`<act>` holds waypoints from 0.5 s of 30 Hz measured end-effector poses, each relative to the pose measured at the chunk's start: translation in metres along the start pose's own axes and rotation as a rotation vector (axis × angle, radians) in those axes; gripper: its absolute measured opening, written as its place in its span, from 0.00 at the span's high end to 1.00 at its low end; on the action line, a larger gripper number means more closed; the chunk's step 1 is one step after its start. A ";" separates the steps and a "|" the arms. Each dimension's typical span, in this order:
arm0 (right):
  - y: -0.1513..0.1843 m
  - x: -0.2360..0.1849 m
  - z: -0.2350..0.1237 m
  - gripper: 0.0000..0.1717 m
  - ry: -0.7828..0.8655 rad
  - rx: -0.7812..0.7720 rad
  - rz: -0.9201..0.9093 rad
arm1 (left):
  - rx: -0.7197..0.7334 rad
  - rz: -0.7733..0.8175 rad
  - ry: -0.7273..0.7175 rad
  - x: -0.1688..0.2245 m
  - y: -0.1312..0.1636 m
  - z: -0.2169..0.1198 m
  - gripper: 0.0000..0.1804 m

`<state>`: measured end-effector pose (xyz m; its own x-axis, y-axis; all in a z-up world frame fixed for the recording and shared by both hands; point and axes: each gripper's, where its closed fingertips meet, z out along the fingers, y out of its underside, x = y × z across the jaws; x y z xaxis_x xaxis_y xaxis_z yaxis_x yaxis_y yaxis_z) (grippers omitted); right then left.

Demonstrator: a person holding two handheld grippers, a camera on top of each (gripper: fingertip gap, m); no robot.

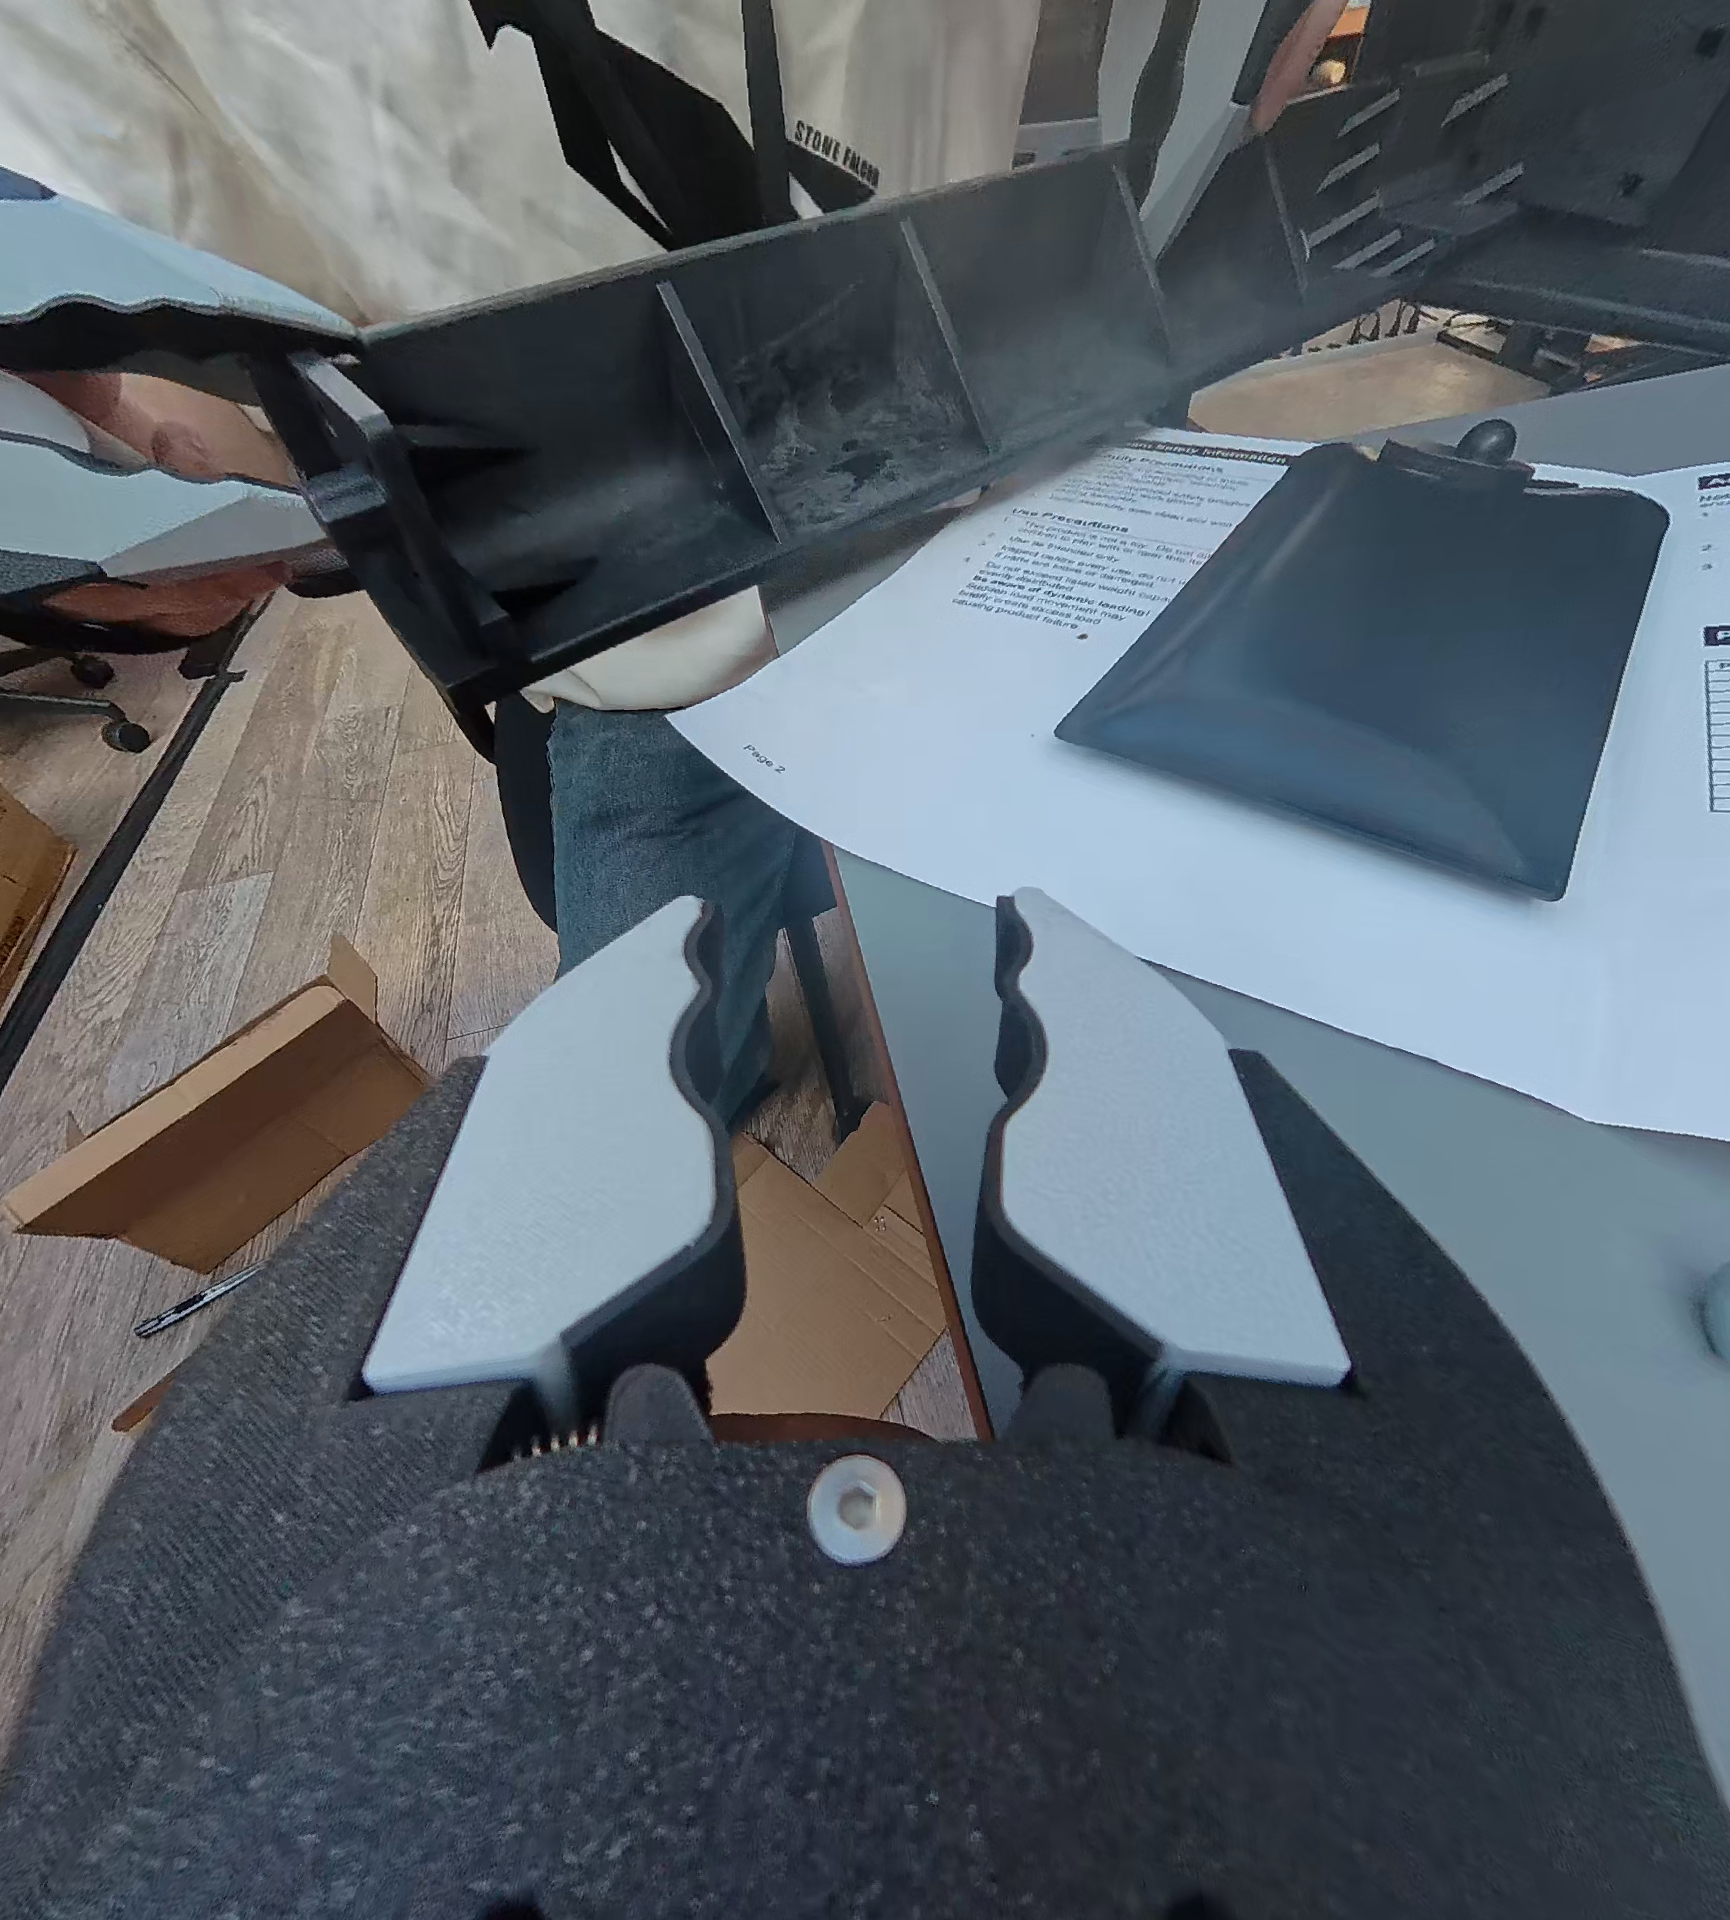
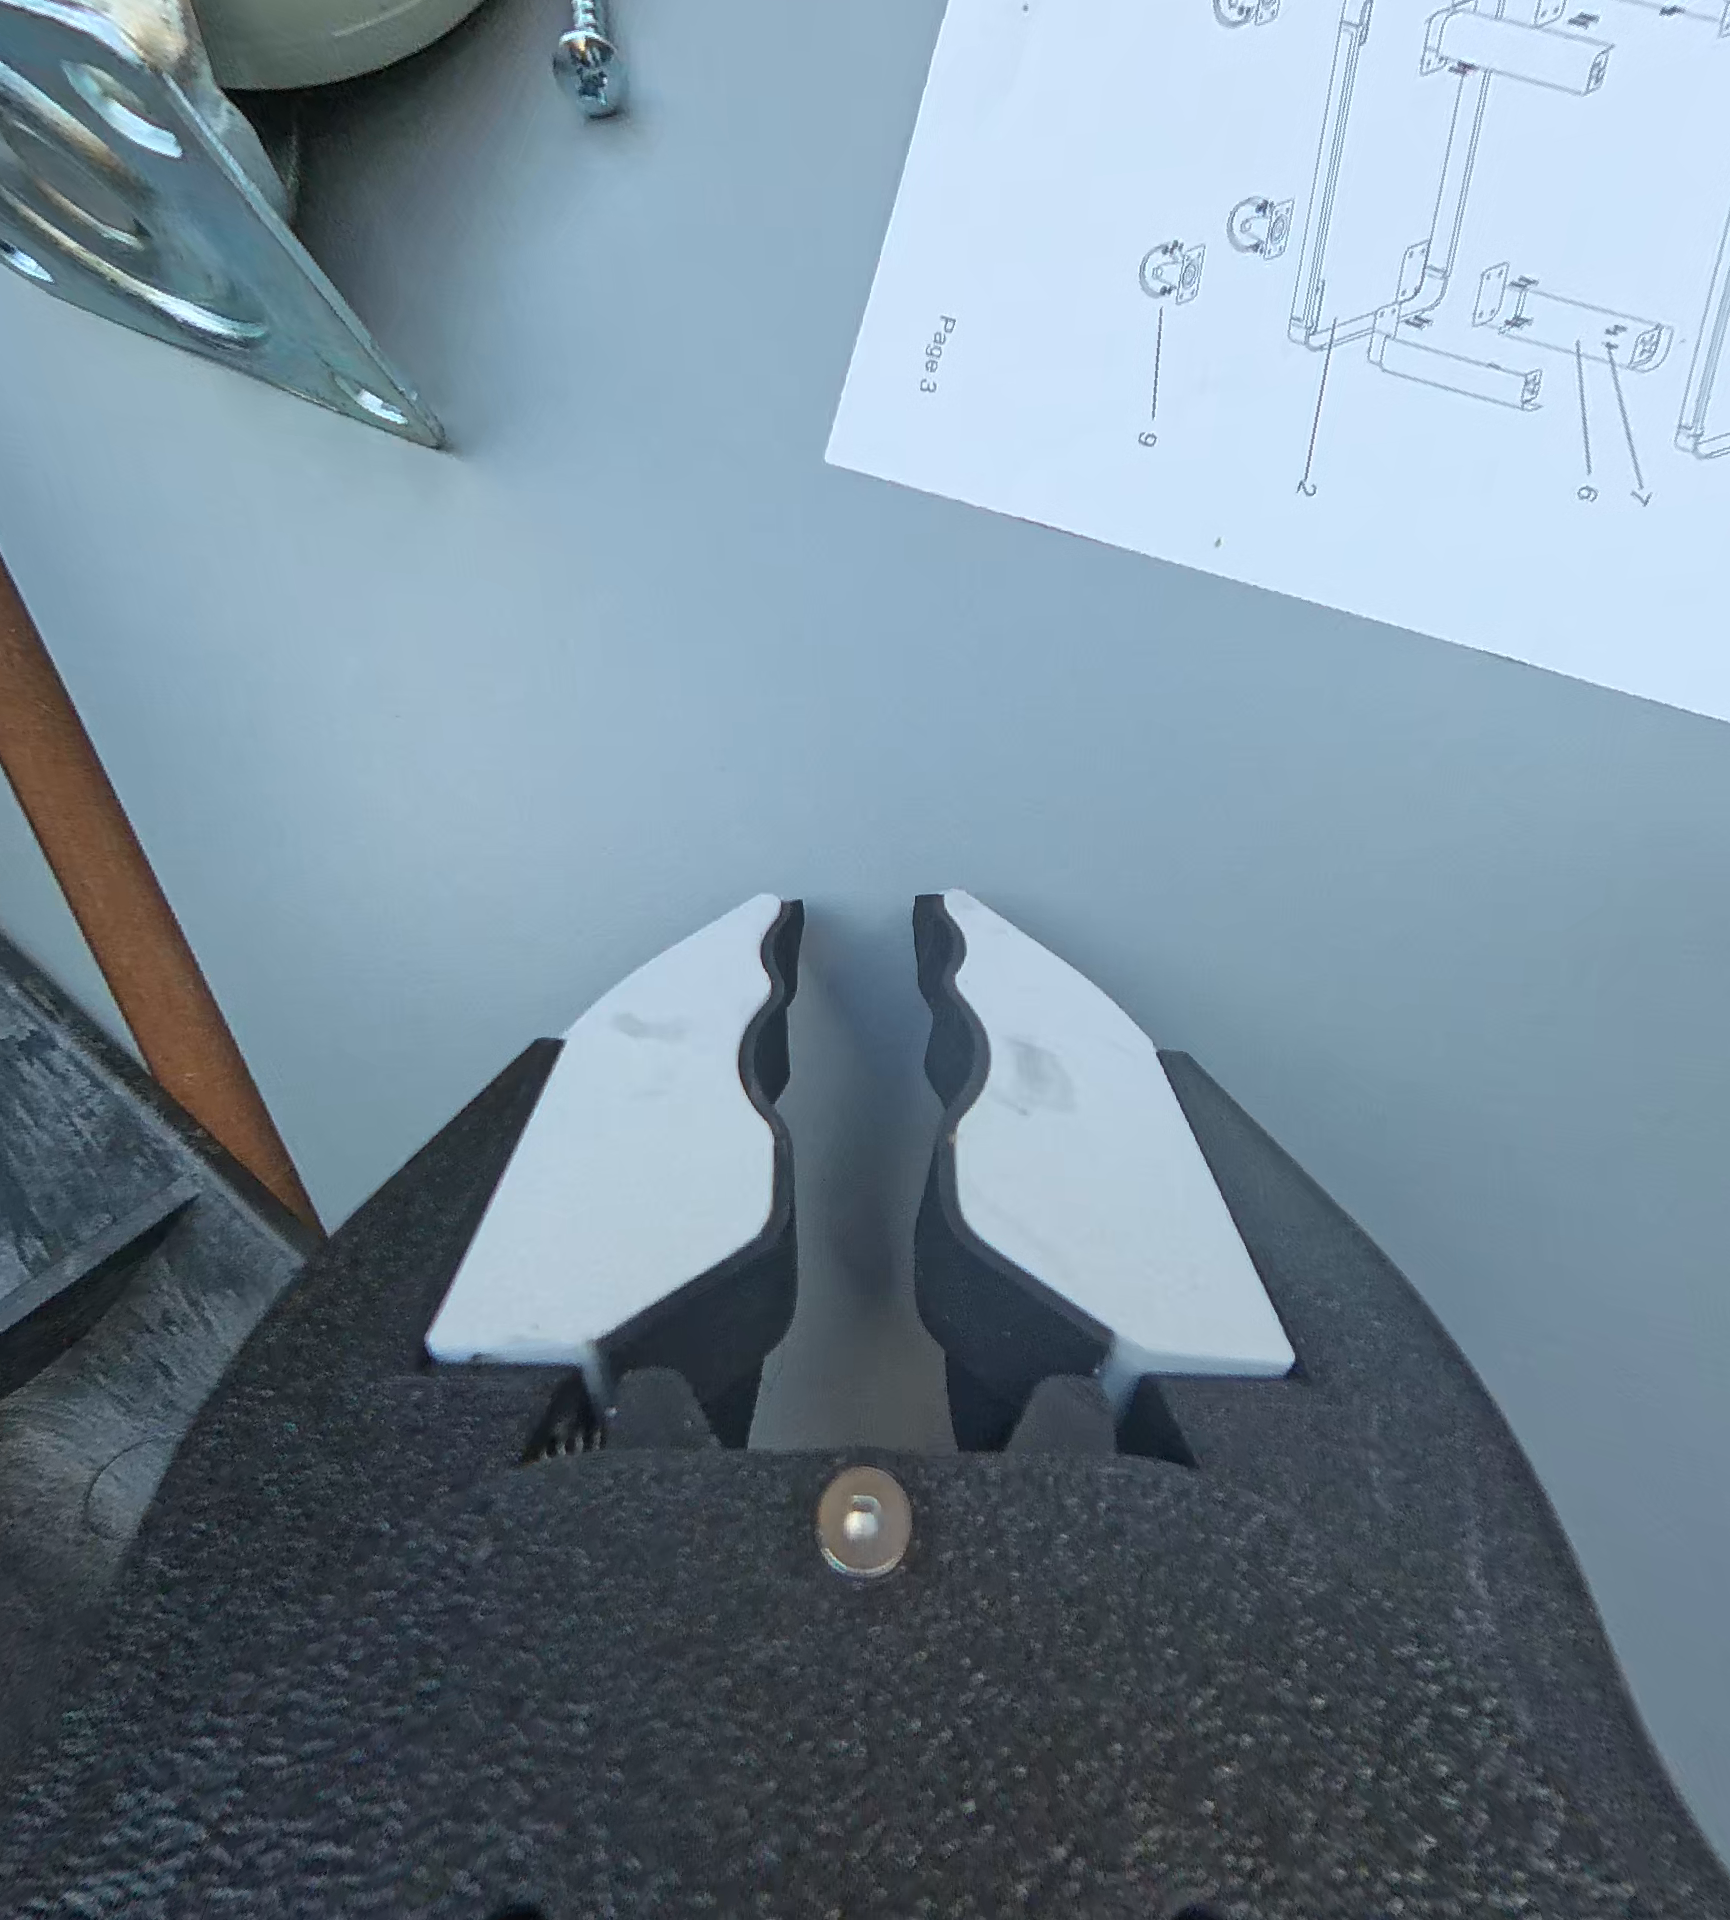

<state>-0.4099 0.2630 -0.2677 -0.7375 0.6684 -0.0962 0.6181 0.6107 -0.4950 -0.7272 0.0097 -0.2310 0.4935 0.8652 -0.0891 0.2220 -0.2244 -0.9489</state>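
While both hand-held grippers (image 1: 850, 914) (image 2: 859, 909) gape bare, the caster plate (image 2: 154, 239) is cut off.

Left gripper (image 1: 853, 914): two pale grey plastic fingers (image 1: 570, 1164) are showing wavy black rubber pads along their inner edges, seated in a black, rough-textured body fastened by one silver hex-socket screw (image 1: 857, 1507). Right gripper (image 2: 859, 909): matching build, its grey fingers (image 2: 632, 1164) are carrying dark smudges. The person is wearing a cream printed top (image 1: 341, 156) and blue denim trousers (image 1: 663, 831).
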 end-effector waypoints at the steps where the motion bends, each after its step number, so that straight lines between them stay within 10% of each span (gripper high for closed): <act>1: 0.000 0.000 0.000 0.87 -0.001 0.001 0.000 | -0.001 -0.002 0.002 0.000 0.000 0.000 0.72; 15: -0.007 0.001 -0.006 0.88 0.003 0.047 0.007 | -0.001 -0.002 0.010 0.003 0.000 0.001 0.72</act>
<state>-0.4133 0.2616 -0.2589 -0.7326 0.6738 -0.0968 0.6093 0.5856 -0.5346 -0.7266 0.0126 -0.2314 0.5017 0.8610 -0.0843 0.2239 -0.2233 -0.9487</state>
